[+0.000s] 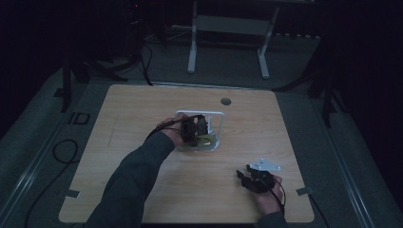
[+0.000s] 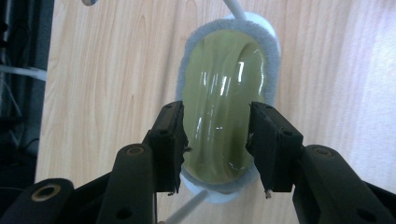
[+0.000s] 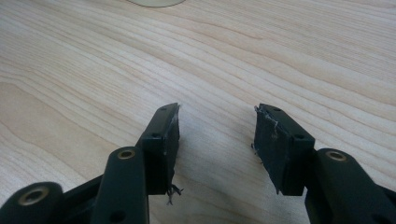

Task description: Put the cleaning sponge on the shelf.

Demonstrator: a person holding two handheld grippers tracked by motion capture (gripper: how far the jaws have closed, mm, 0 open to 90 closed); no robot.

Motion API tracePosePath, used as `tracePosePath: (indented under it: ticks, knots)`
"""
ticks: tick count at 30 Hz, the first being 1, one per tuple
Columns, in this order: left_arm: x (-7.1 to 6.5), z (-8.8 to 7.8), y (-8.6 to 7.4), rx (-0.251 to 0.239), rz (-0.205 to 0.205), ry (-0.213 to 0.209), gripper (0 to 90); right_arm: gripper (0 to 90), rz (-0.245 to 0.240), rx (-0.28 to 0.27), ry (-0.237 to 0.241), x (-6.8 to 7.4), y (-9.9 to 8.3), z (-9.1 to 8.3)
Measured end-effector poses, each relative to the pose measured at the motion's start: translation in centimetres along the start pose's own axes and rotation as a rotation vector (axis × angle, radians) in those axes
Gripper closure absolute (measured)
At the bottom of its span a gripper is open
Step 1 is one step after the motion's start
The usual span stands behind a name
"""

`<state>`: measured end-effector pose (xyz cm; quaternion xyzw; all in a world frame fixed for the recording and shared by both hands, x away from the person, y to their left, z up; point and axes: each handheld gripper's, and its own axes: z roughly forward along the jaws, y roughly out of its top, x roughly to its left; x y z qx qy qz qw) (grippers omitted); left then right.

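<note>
An olive-green glossy dish [image 2: 224,93] with a grey fuzzy rim lies in a white wire rack [image 1: 221,116] near the middle of the wooden table [image 1: 133,109]. In the high view the dish [image 1: 205,140] shows at the rack's near side. My left gripper [image 1: 196,129] hangs over it, pointing down. In the left gripper view the left gripper [image 2: 217,121] has its jaws apart on either side of the dish, and the pads do not press on it. My right gripper [image 1: 243,176] rests low at the table's front right. The right gripper [image 3: 217,109] stands open over bare wood.
A round cable hole [image 1: 225,101] sits in the table behind the rack. A white frame stand [image 1: 228,23] is on the floor beyond the table. Black cables [image 1: 62,152] lie on the floor at the left. The room is dim.
</note>
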<state>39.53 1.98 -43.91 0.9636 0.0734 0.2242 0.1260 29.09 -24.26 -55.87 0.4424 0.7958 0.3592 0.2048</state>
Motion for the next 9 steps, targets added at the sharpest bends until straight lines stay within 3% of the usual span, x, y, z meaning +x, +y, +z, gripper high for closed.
tracePosePath:
  ticks: [2, 9]
  knots:
    - [0.0, -0.2, -0.1, -0.004, -0.007, -0.007, 56.2, 49.7, 0.000, 0.000, 0.000, 0.0, 0.0, 0.0]
    - [-0.3, -2.1, -0.9, -0.071, -0.113, -0.027, 56.1, 49.7, 0.002, 0.000, 0.000, 0.0, 0.0, 0.0]
